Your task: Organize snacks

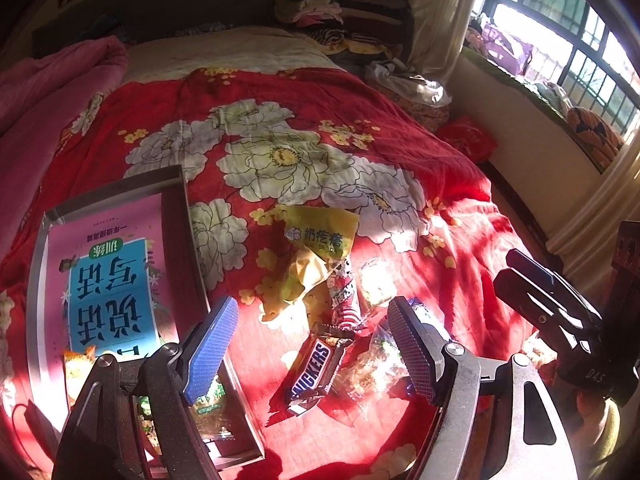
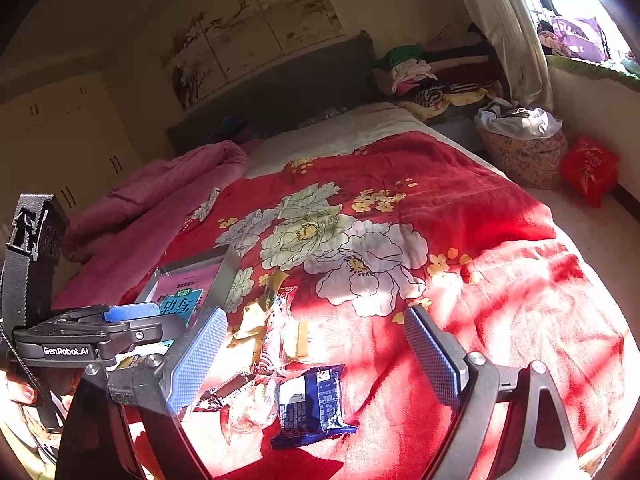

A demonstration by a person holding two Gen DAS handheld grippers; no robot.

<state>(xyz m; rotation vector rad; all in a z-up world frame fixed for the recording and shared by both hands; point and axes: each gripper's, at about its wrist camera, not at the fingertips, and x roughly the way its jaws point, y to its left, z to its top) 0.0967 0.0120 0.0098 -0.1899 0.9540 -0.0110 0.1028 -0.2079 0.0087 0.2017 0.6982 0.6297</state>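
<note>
A heap of snacks lies on the red flowered bedspread (image 1: pixel 280 120). My left gripper (image 1: pixel 312 352) hangs open just above a Snickers bar (image 1: pixel 316 372) and a clear-wrapped snack (image 1: pixel 368 368), touching neither. Beyond them lie a yellow packet (image 1: pixel 320 236) and a pink striped packet (image 1: pixel 344 296). On the left, a grey tray (image 1: pixel 176 240) holds a pink book (image 1: pixel 108 272) and a green packet (image 1: pixel 208 404). My right gripper (image 2: pixel 316 360) is open over a dark blue packet (image 2: pixel 312 404), with nothing between its pads. It also shows in the left wrist view, at the right (image 1: pixel 516 276).
A pink quilt (image 2: pixel 152 192) is bunched along the bed's left side. Folded clothes (image 2: pixel 420 72) are stacked by the headboard. A flowered basket (image 2: pixel 524 156) and a red bag (image 2: pixel 588 168) stand on the floor to the right, under the window sill (image 1: pixel 532 96).
</note>
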